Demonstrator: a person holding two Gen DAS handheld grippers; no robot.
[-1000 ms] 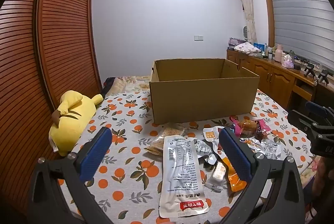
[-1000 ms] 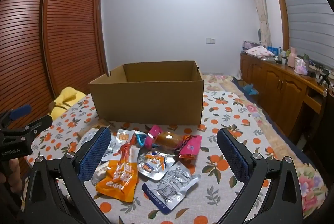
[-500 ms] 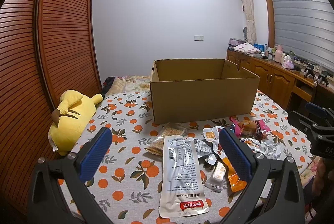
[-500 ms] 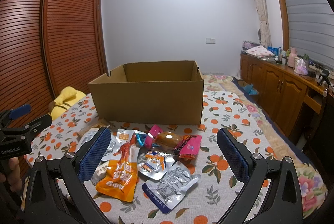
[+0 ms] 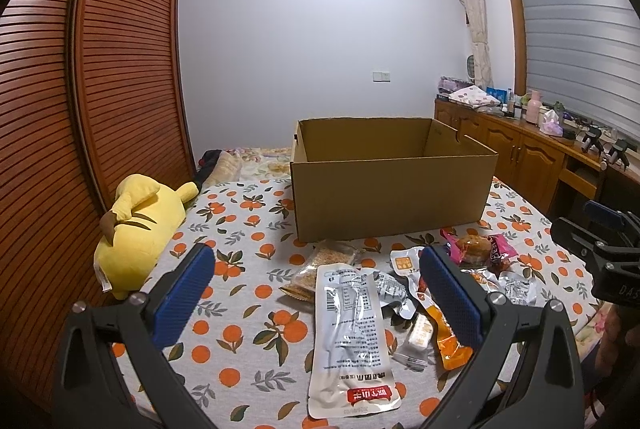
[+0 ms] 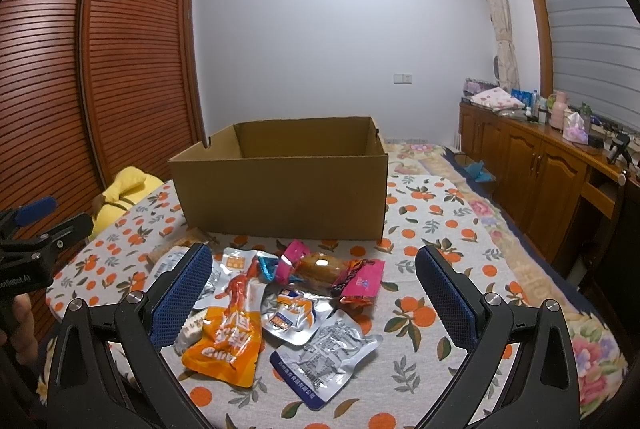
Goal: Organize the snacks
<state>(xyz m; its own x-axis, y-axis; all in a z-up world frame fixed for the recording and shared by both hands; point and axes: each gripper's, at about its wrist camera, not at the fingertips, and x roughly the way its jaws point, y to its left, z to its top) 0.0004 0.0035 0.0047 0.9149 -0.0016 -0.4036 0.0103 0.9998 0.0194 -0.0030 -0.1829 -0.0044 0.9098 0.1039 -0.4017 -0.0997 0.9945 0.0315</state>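
Hovering: left gripper point(image 5: 316, 293) and right gripper point(image 6: 314, 293) both spread wide, empty, above snack pile point(image 6: 280, 305) on tablecloth point(image 6: 432, 229), just in front of cardboard box point(image 6: 284, 197). Suggest: take one pkt at a time; pinch long white pouch point(image 5: 352, 333) by an edge, lift clear, drop into box.

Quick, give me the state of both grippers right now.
Left gripper: open, holding nothing.
Right gripper: open, holding nothing.

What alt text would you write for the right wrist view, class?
An open right claw hovers over snack packets, including an orange pouch, scattered on an orange-patterned tablecloth. Behind them stands an open cardboard box; the left claw shows at the left edge.
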